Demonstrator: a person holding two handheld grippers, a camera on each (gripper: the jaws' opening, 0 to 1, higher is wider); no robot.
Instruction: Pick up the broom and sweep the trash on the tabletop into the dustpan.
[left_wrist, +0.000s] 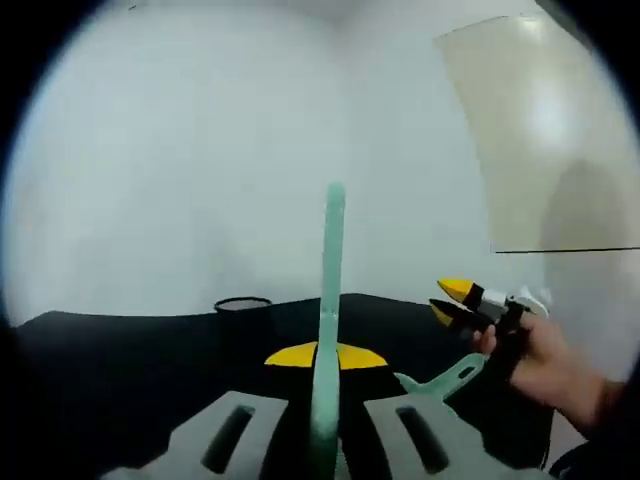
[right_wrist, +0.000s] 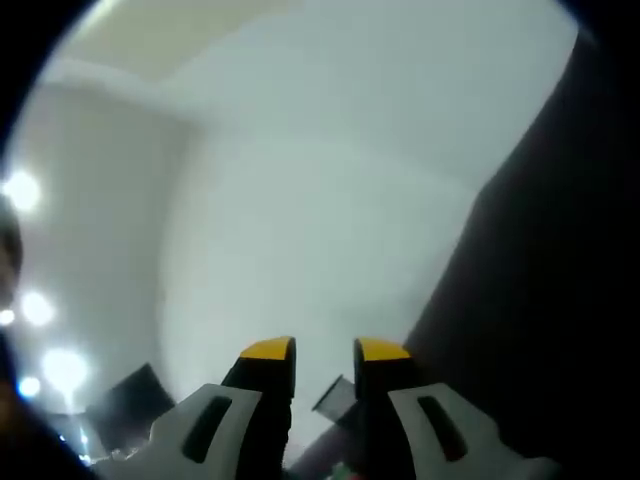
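A: Left gripper (left_wrist: 318, 415) had its jaws clamped on a thin mint-green upright piece (left_wrist: 332, 290). I took it for the dustpan handle; couldn't confirm, since the pan body was hidden below the view.

B: And the right?

A: Right gripper (left_wrist: 452, 302) sat over the right end of the black tabletop (left_wrist: 120, 360), my hand (left_wrist: 545, 362) behind it. A green broom handle (left_wrist: 440, 380) with a hang hole reached up to it. In the right gripper view the jaws (right_wrist: 322, 372) stood nearly together with a narrow gap; something green blurred at their base. Whether they actually gripped the broom, I couldn't tell.

B: Trash?

A: Couldn't see any. A dark ring-shaped thing (left_wrist: 243, 302) lay near the far edge, too blurred to name.

B: Step?

A: My read: pickup stage, no sweeping yet. That camera pointed up at wall and ceiling. Next move called for confirming the broom grip, tilting it down to the tabletop, and setting the pan lip flat at the surface.
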